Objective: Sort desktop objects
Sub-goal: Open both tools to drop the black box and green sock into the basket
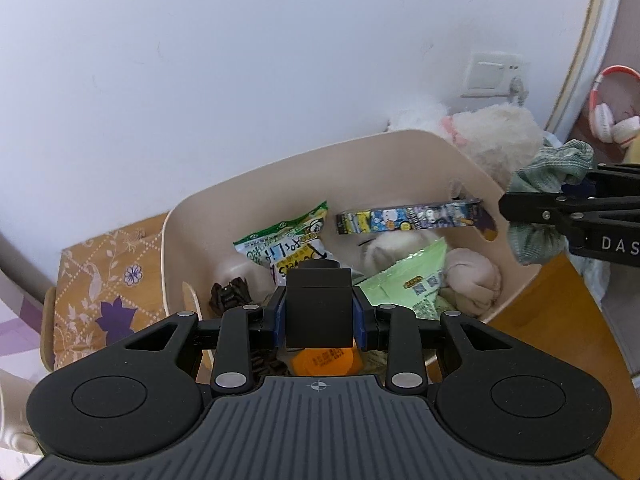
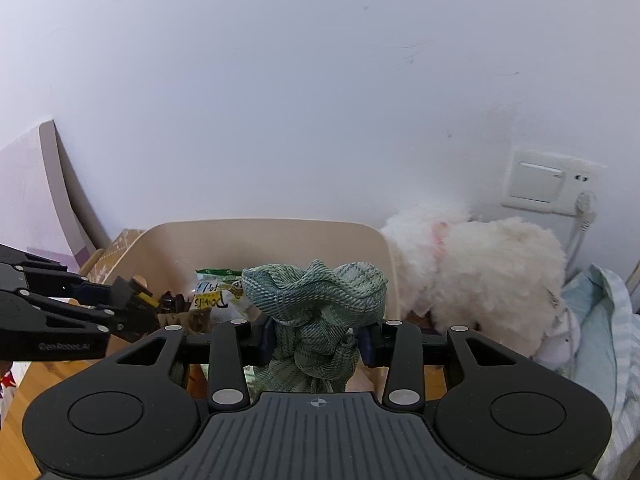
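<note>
Beige plastic forms the storage bin (image 1: 400, 160) that both tools hover over, and it stands on a wooden tabletop (image 1: 560, 320) against the wall. At the left, the left gripper (image 1: 319, 312) is closed on a black block (image 1: 319, 308), pinched between its blue pads above the near part of the bin. Below and beyond it lie a dark brown hair claw (image 1: 228, 296), a green-and-white snack packet (image 1: 288, 244), an orange-capped item (image 1: 324, 362), a pale green packet (image 1: 412, 276) and a pink knotted cloth (image 1: 474, 280); a roll of cartoon-printed tape (image 1: 412, 216) rests against the far wall. Further right, the right gripper (image 2: 318, 342) is clamped on a crumpled green cloth (image 2: 320, 308), held above the bin's right rim, with a white plush toy (image 2: 480, 272) just outside on the right.

My guess is that both items are about to be dropped in. The block looks smooth and hard-edged, gripped only at its sides, so it might slip early or land on the packets and bounce. The cloth is the likelier trouble: it is loose, woven, bunched in folds, and hangs below the pads, so a fold may snag on a finger when released, or drape over the rim and slide outside toward the plush toy. With both tools near each other above one bin, they could also knock together.
</note>
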Motion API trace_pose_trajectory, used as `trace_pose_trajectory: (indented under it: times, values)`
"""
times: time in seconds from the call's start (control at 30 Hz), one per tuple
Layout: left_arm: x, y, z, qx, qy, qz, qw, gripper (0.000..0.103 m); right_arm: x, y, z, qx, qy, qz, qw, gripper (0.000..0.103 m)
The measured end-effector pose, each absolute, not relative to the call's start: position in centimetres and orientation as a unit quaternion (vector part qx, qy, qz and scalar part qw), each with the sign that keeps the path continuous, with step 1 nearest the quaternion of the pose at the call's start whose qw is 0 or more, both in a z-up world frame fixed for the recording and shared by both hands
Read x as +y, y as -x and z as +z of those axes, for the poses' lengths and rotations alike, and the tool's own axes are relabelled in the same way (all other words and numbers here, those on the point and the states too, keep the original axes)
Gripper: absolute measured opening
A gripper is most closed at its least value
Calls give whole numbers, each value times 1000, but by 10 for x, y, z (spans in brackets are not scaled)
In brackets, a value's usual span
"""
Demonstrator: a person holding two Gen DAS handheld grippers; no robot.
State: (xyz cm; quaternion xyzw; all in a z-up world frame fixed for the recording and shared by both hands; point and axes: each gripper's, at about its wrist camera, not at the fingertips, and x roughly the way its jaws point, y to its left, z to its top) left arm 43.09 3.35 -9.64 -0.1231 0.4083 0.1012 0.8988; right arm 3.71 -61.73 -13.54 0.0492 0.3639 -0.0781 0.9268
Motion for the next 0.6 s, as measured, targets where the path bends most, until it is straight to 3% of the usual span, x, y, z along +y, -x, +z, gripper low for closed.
trace_pose_trajectory:
  times: [0.2,0.37,0.47,0.53,0.6]
  values:
    - [35,-445,-111,418,140,126,889,32,-616,-59,-159,397,-67,-77,912,40]
    - [35,-454,-123,443,130,161,873,32,-612,-69,-177,427,-74,-84,897,58]
    - [34,-453,-127,449,129,169,868,33,-611,-69,-183,439,-85,-82,891,62]
    - [33,-452,-128,448,131,161,870,39,-612,-68,-183,441,-83,-83,890,71]
    - [30,-451,-127,447,133,156,871,60,-613,-65,-181,436,-79,-88,892,82]
